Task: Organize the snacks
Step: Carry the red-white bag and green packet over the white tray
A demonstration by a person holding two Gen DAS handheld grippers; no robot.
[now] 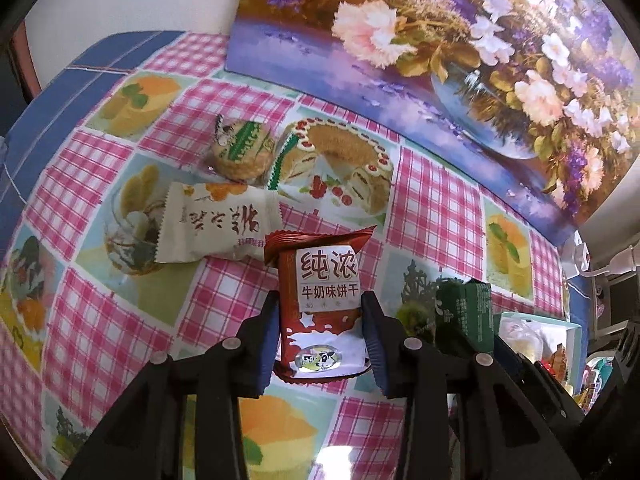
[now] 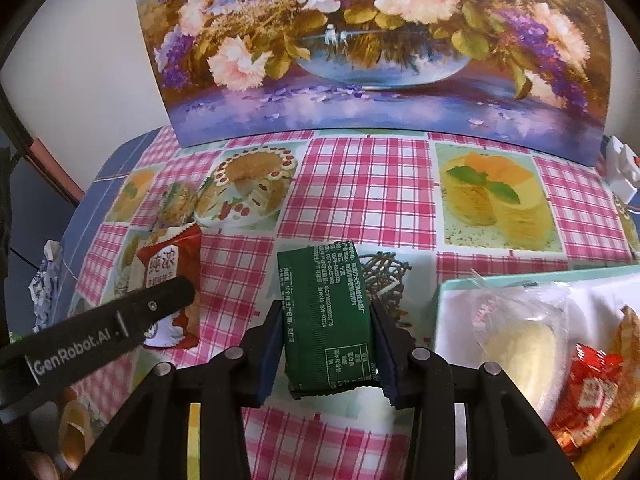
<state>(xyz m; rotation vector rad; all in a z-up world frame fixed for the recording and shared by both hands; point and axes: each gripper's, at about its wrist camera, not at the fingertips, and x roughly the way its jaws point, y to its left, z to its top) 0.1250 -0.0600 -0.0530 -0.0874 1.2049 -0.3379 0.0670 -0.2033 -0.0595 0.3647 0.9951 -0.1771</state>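
Snacks gripped in both claws over the checked tablecloth (image 2: 360, 184).

Left gripper (image 1: 320, 320) is clamped on a red milk-biscuit packet (image 1: 322, 300), pads w/ blue faces pressing both sides; right gripper (image 2: 326, 328) is clamped on a green packet (image 2: 328, 316), printed back facing up. Left of the red packet lie a white wrapped snack (image 1: 216, 224) & a round cake in clear wrap (image 1: 240, 148), both on the cloth, near each other. At right sits a pale-green tray (image 2: 500, 276) holding a clear-wrapped pastry (image 2: 520, 340) & red sweets (image 2: 588, 392). Flower painting (image 2: 380, 40) leans vs. the wall behind.
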